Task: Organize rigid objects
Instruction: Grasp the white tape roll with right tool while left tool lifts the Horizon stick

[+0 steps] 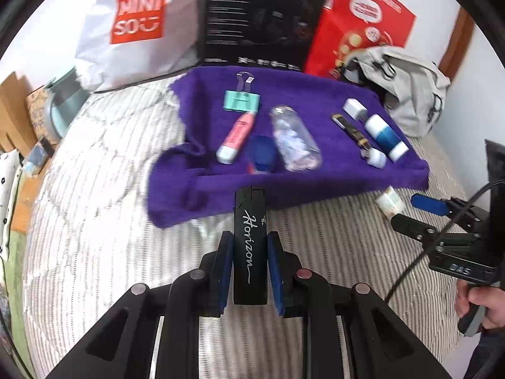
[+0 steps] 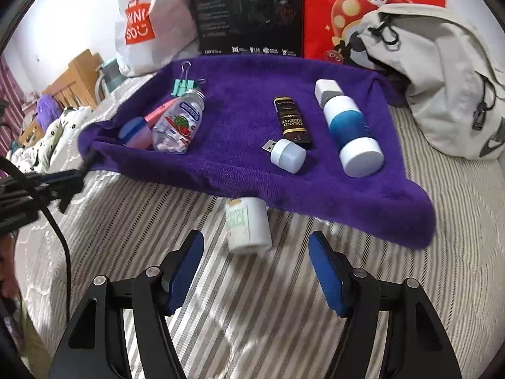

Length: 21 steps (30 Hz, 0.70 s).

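My left gripper (image 1: 249,252) is clamped on the black lighter (image 1: 250,246), held just short of the purple towel (image 1: 315,186) at 12 o'clock. I judge this the carrying step; next I must lay it down in a free patch among the others. My right gripper (image 2: 255,271) stands wide apart, empty, the small white bottle (image 2: 249,225) lying on the bed at its 12 o'clock, off the towel. On the towel I count eight things: one clip, one pink tube, one clear bottle, one blue-capped piece, one dark lighter, one USB light, one white block, one blue-and-white cylinder

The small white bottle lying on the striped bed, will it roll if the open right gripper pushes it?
Probably: the white bottle is round and lies on its side. The soft striped cover may slow it. It looks light, so the right gripper could knock it away.
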Available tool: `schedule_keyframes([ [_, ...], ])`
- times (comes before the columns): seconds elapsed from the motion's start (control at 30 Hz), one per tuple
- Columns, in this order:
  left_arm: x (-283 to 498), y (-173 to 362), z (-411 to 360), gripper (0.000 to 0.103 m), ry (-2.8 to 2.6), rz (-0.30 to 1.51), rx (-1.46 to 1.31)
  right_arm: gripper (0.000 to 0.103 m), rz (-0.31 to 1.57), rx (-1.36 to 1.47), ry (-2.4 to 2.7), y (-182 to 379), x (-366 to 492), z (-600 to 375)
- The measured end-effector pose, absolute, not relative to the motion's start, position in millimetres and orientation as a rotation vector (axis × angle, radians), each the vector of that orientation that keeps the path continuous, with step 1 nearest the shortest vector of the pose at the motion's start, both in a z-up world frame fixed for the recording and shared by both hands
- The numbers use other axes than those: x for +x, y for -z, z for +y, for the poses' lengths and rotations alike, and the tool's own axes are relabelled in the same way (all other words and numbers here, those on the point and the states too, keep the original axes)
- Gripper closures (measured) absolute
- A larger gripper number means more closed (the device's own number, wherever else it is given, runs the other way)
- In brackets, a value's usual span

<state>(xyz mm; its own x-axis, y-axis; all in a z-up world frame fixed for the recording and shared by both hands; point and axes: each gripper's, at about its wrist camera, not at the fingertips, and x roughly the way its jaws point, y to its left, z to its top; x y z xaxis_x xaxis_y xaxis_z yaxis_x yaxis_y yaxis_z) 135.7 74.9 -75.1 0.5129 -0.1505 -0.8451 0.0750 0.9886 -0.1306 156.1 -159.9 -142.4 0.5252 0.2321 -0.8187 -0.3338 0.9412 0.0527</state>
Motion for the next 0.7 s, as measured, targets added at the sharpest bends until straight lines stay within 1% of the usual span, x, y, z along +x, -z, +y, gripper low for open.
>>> schedule_keyframes([
  [0.03,136.4,74.9,77.2,0.082,0.132,1.023,-0.079,0.042,0.961,-0.121,-0.339,144.6,157.8,-158.3],
  [0.07,136.2,74.7,80.1,0.082,0.129,1.025,-0.079,0.049,0.963,-0.13,-0.343,147.1,160.4,-156.0],
  [0.1,137.0,74.7,81.9,0.082,0.128,1.025,-0.079,0.054,0.965,-0.139,-0.347,149.1,161.8,-153.9],
  [0.13,137.3,74.7,83.1,0.082,0.127,1.025,-0.08,0.054,0.96,-0.154,-0.346,150.7,162.1,-151.2],
  [0.23,139.5,75.7,84.4,0.082,0.129,1.025,-0.083,0.061,0.931,-0.214,-0.345,151.6,161.0,-143.4],
  [0.27,140.1,76.0,84.2,0.082,0.13,1.024,-0.083,0.07,0.924,-0.22,-0.353,151.3,160.6,-142.1],
  [0.3,140.1,75.4,84.2,0.082,0.13,1.019,-0.085,0.074,0.921,-0.219,-0.363,151.2,160.6,-141.5],
  [0.57,141.2,69.9,78.2,0.082,0.15,1.007,-0.079,0.073,0.965,-0.227,-0.381,148.6,146.9,-148.6],
  [0.7,141.2,71.0,71.5,0.082,0.168,1.013,-0.081,0.073,0.948,-0.214,-0.377,151.3,138.2,-152.7],
])
